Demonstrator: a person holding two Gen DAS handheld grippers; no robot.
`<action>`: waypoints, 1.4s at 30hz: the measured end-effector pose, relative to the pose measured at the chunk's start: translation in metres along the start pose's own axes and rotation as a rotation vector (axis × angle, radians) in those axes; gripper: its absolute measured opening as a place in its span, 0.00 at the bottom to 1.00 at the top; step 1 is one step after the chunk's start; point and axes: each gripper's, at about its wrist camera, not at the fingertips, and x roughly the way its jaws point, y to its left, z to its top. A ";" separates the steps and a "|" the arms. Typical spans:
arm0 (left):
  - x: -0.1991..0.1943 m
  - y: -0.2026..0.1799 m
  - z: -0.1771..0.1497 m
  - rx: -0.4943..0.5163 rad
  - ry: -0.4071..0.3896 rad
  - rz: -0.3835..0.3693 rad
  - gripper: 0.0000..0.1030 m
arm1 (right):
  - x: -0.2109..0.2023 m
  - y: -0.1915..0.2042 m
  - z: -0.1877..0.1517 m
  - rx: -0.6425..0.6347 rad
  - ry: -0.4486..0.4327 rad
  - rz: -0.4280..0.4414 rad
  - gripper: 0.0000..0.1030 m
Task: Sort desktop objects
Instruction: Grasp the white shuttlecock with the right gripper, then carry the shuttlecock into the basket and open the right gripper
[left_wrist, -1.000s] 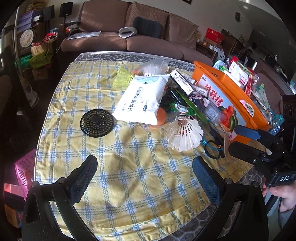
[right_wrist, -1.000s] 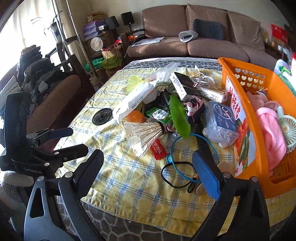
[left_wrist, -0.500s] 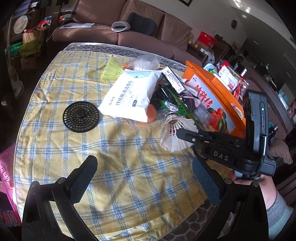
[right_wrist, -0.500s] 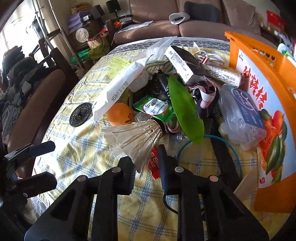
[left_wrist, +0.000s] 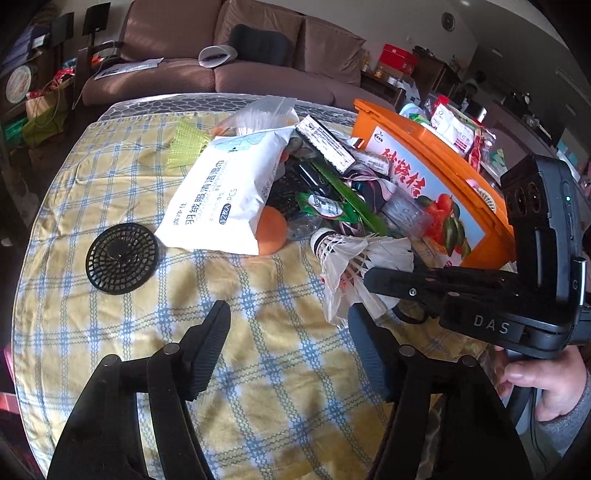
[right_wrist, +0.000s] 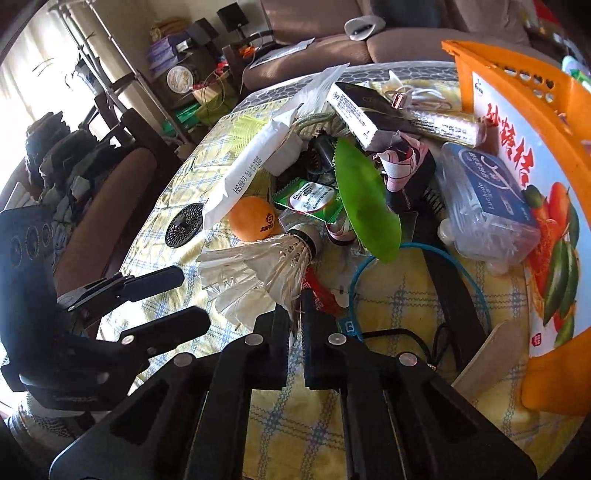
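One white shuttlecock (right_wrist: 258, 266) is pinched by the right tongs (right_wrist: 295, 314), while the left tongs (left_wrist: 288, 339) are closing, nothing between, beside one orange ball (left_wrist: 272, 229).

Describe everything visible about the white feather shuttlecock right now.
The shuttlecock has white feathers, somewhat splayed and ragged, and a white cork head with a dark band. It lies on its side on the checked tablecloth, head toward the clutter pile beside the orange ball. The right gripper is shut on the edge of its feather skirt. The left gripper, jaws closing, holds nothing.
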 end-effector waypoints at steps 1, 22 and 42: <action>0.003 -0.001 0.003 0.002 0.004 -0.006 0.59 | -0.001 0.000 0.000 0.004 -0.002 0.004 0.05; -0.026 -0.063 0.041 0.097 -0.046 -0.072 0.06 | -0.072 0.014 0.006 -0.094 -0.109 0.000 0.05; 0.087 -0.180 0.202 0.234 0.017 -0.058 0.09 | -0.114 -0.134 0.156 -0.140 -0.042 -0.099 0.07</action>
